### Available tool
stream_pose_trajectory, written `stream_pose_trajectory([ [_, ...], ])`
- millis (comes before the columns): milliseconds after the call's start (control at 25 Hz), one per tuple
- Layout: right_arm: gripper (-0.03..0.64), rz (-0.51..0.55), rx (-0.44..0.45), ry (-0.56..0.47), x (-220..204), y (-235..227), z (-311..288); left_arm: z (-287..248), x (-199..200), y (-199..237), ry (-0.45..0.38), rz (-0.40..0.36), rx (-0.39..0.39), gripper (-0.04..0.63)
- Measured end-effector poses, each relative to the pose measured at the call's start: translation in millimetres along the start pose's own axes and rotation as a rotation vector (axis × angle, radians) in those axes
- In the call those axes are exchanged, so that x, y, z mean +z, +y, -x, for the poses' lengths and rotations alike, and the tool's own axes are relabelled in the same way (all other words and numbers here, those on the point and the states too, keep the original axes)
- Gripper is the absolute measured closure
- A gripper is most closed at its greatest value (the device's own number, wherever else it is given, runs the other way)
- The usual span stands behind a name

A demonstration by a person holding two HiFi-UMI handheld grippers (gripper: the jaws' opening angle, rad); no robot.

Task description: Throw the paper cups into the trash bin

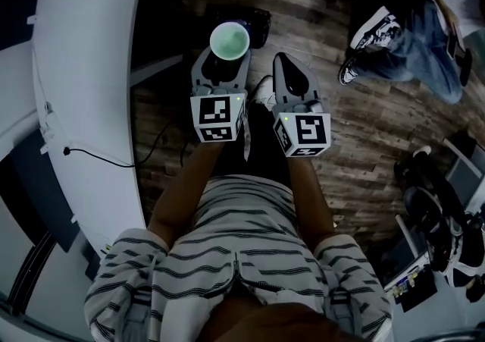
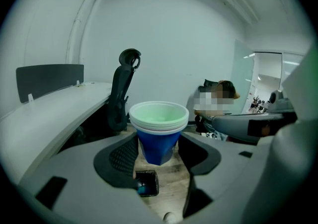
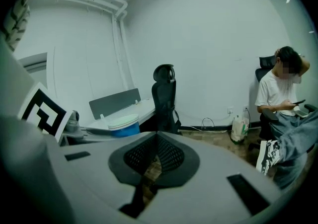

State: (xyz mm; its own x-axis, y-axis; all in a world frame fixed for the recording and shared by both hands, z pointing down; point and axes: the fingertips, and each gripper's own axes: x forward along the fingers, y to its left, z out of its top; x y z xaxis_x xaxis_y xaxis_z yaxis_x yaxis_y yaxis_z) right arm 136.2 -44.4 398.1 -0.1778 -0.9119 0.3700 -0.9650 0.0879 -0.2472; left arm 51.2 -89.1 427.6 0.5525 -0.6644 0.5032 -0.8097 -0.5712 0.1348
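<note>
A stack of blue paper cups with white rims and a pale green inside stands upright between the jaws of my left gripper. In the left gripper view the cups fill the gap and both pads press on their sides, so the left gripper is shut on them. A small dark trash bin sits on the floor right below the cups; the head view shows the bin just beyond them. My right gripper hangs beside the left one, jaws shut and empty.
A long white desk runs along the left. A black office chair stands at the desk ahead. A person sits at the right with legs stretched over the wood floor. A black cable hangs off the desk edge.
</note>
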Motion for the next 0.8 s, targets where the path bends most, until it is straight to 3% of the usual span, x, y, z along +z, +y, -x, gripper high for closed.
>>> stream_pose_trajectory([
  [800,0.6,-0.038,-0.008,0.083,-69.9,-27.0,-50.1,-73.2,-90.7,22.9,0.139,0.027,0.003,0.325],
])
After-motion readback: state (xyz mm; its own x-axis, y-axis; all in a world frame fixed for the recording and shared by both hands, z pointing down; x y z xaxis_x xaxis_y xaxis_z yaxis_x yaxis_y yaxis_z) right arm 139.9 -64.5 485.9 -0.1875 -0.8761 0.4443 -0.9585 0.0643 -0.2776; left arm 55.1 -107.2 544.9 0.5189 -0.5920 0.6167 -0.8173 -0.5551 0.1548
